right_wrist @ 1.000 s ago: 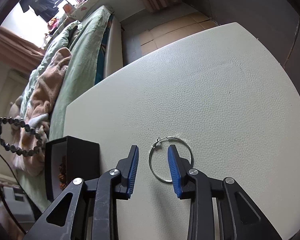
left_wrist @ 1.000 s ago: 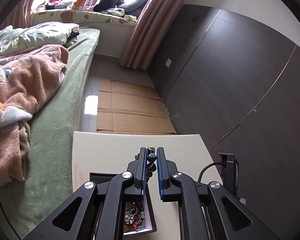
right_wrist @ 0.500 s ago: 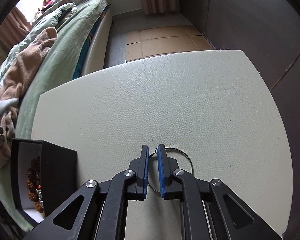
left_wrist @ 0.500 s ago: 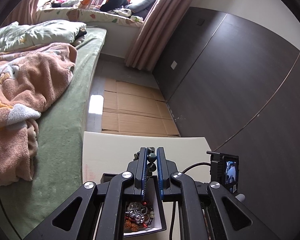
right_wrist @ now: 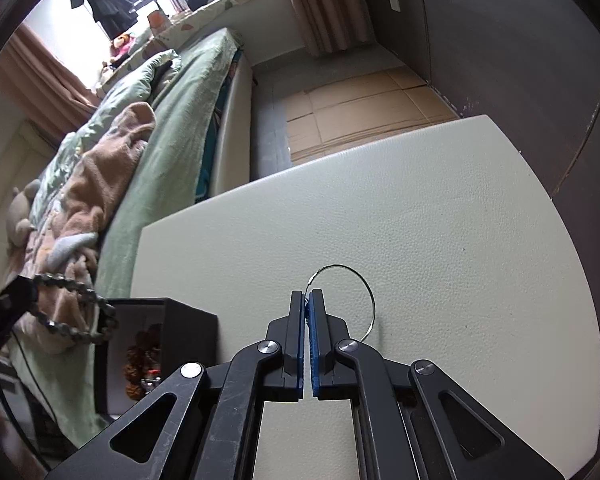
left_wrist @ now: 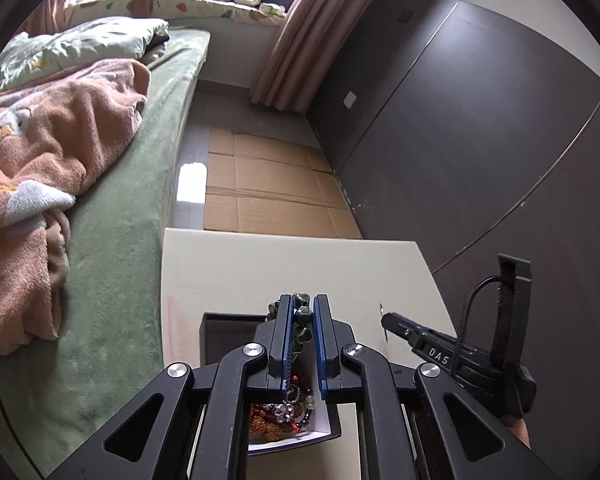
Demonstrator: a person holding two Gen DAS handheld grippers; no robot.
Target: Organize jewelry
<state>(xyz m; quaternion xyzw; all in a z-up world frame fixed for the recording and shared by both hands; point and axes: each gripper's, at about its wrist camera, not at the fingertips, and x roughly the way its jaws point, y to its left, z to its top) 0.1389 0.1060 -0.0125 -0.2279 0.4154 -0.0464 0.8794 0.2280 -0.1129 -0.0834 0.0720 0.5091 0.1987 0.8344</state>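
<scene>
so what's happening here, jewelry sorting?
Yes. A person works two handheld grippers over a pale table. The left gripper is shut on a dark bead bracelet above the open black jewelry box. The right gripper has just closed on a thin wire hoop; whether the hoop is clear of the table is unclear.

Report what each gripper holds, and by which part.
Left gripper: shut on the dark bead bracelet, pinching one stretch of beads. Right gripper: shut on the thin hoop earring, gripping its wire near the clasp end.
</scene>
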